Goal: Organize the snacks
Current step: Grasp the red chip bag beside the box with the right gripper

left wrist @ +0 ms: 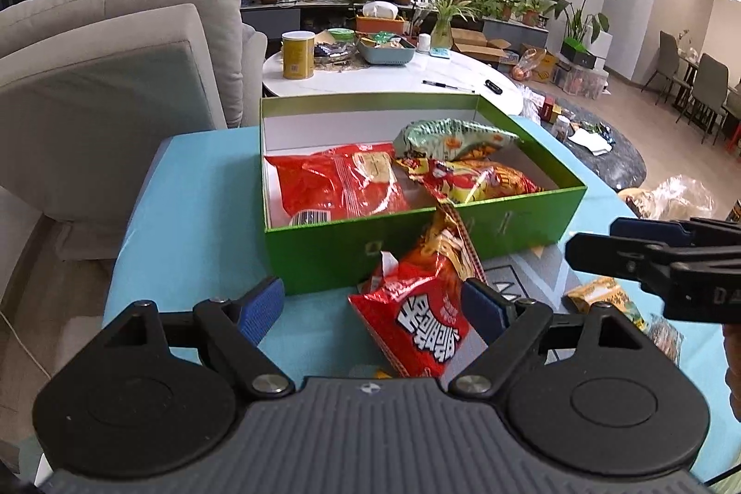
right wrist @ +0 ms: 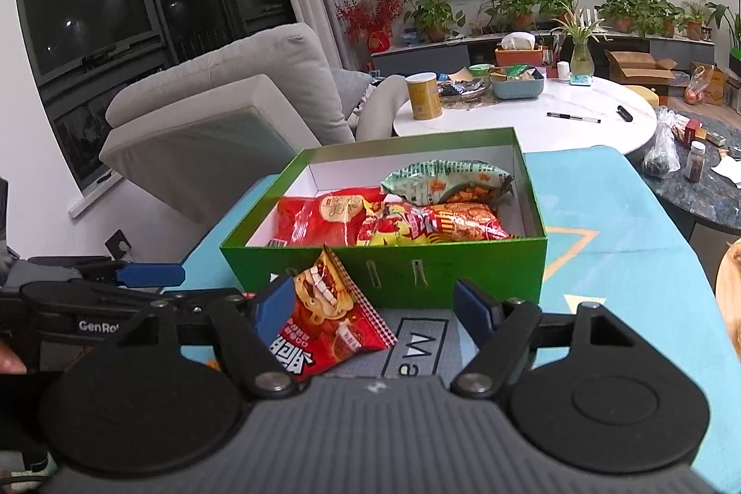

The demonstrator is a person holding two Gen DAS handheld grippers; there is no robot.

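Snack packet (left wrist: 419,315) lies between the open left hand-held gripper (left wrist: 373,309) fingers.

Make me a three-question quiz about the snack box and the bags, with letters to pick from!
1. Where is the red snack bag with big white letters?
A. inside the box
B. outside, leaning on the box's front wall
C. on the sofa

2. What colour is the box on the outside?
A. green
B. purple
C. black

3. How is the left tool?
A. squeezing a bag
B. open, holding nothing
C. inside the box

Answers:
1. B, the bag stands on the blue table cover against the box's front.
2. A, its outer walls are bright green, white inside.
3. B, its blue pads sit apart on either side of the bag without pressing it.
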